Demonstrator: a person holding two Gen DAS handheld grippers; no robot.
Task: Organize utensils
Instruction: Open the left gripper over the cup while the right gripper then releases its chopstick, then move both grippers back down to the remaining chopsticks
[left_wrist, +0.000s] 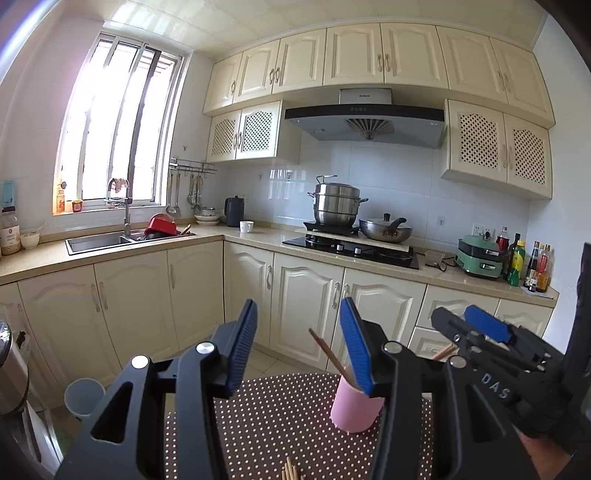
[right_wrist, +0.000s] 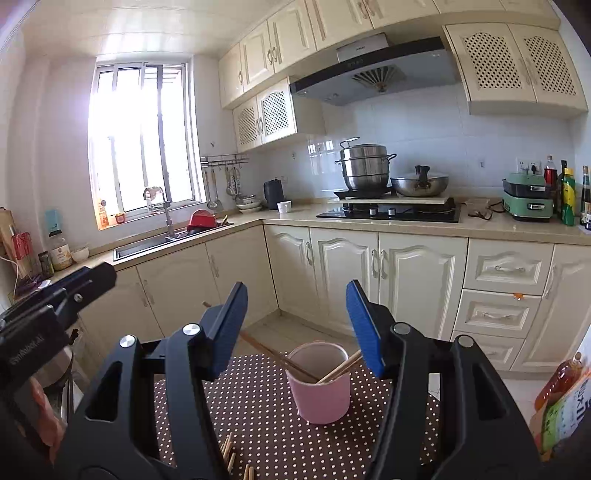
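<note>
Both tongs hung over a small surface covered in a brown cloth with white polka dots (right_wrist: 258, 398). The left tongs (left_wrist: 301, 343) stood apart with nothing between the blue pads; their jaws were no more than creeping wider. The right tongs (right_wrist: 297, 325) were likewise spread and empty.

A pale pink cylindrical cup (right_wrist: 319, 384) stood upright on the far right part of the cloth. Thin wooden chopsticks (right_wrist: 280, 360) already leaned inside it, one long stick slanting out to the left, others tipping right. More loose wooden chopsticks (right_wrist: 231, 456) lay on the near edge of the cloth, mostly hidden under the tongs; how many remained could not be told.

The step in hand looked like going back for the next stick. To do it well, either tongs would have needed to drop low and pinch one stick near its middle, so it would not swing. It should then have been tilted tip-down and lowered into the free side of the cup. Knocking the leaning sticks or the light cup could have tipped it over.
</note>
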